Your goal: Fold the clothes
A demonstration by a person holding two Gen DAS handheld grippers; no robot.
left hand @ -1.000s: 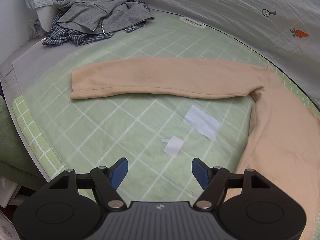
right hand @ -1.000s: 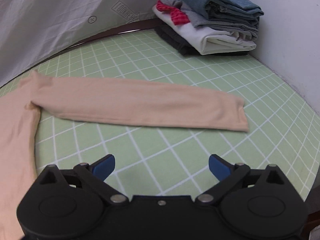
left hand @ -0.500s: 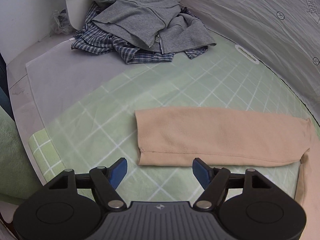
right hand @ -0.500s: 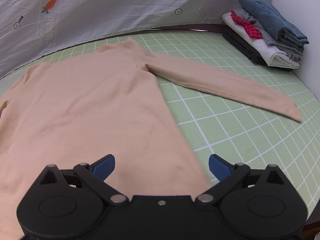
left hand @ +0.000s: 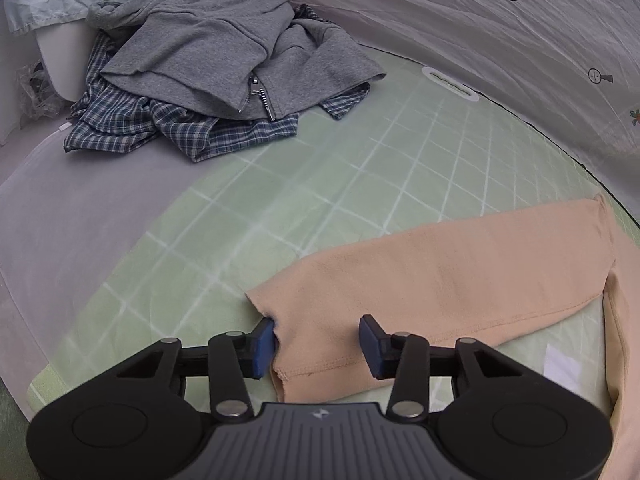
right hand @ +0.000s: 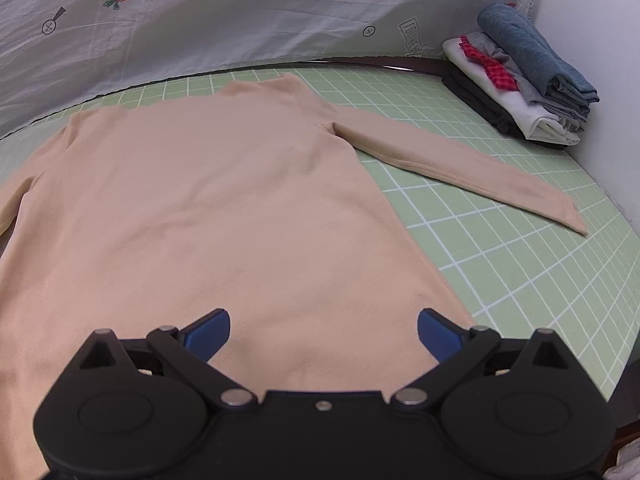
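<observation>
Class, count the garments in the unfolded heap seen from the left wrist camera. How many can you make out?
2: a grey zip-up top lies uppermost, and a blue plaid shirt is crumpled beneath it, spilling out at the front. More may be hidden underneath.

The sweater (right hand: 224, 200) lay flat on the mat (right hand: 520, 264); a folded stack (right hand: 528, 84) sat behind its sleeve (right hand: 460, 168), at the right.

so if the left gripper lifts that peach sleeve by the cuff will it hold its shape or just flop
Likely flop: the sleeve lies limp and flat on the mat, like soft knit. It probably trails from the sweater body, dragging at the shoulder. The left gripper is open around the cuff.
</observation>
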